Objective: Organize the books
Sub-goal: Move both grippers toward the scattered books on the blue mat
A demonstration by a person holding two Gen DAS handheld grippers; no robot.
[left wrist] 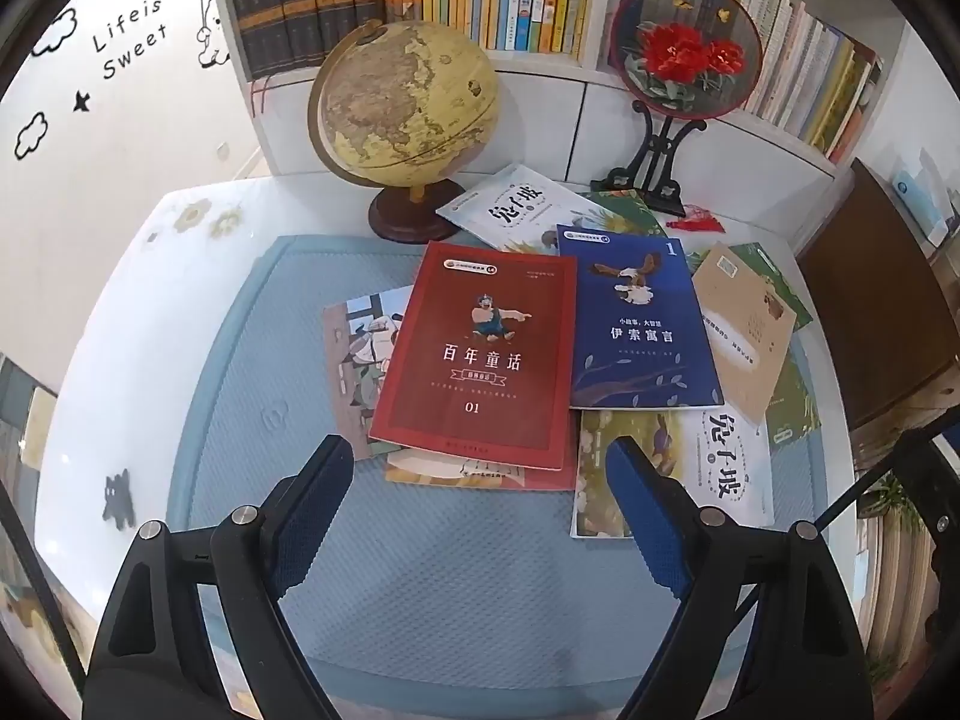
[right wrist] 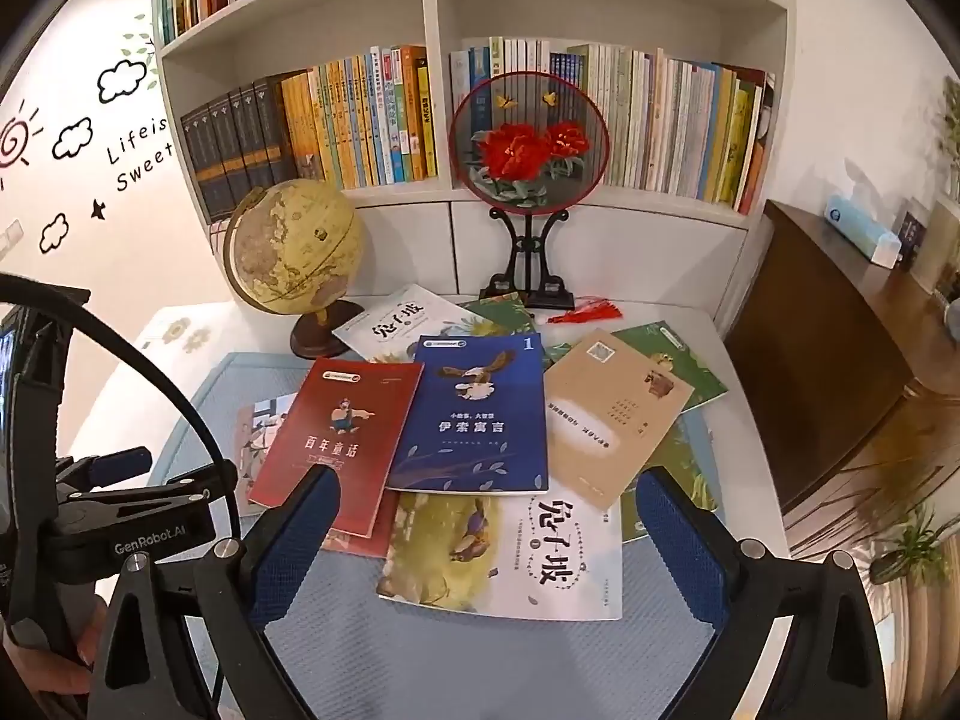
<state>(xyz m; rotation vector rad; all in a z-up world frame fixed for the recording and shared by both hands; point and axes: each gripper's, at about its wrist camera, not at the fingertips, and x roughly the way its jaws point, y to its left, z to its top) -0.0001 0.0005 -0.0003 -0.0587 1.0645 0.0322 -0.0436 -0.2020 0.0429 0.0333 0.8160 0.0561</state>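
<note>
Lighting: bright, even indoor light — you get soft glare on the white table (left wrist: 90, 312). Focus sharp at centre; heavy fisheye bending and dark vignette at the corners — shelves (right wrist: 600, 192) curve.

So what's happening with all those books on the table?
A person is about to tidy them. They hold a hand-held gripper in each hand: the left hand-held gripper and the right hand-held gripper both hover open over the blue mat, holding nothing. The red book, blue book, tan book and others lie overlapping in a loose pile in front of the globe. Nothing is sorted yet.
</note>
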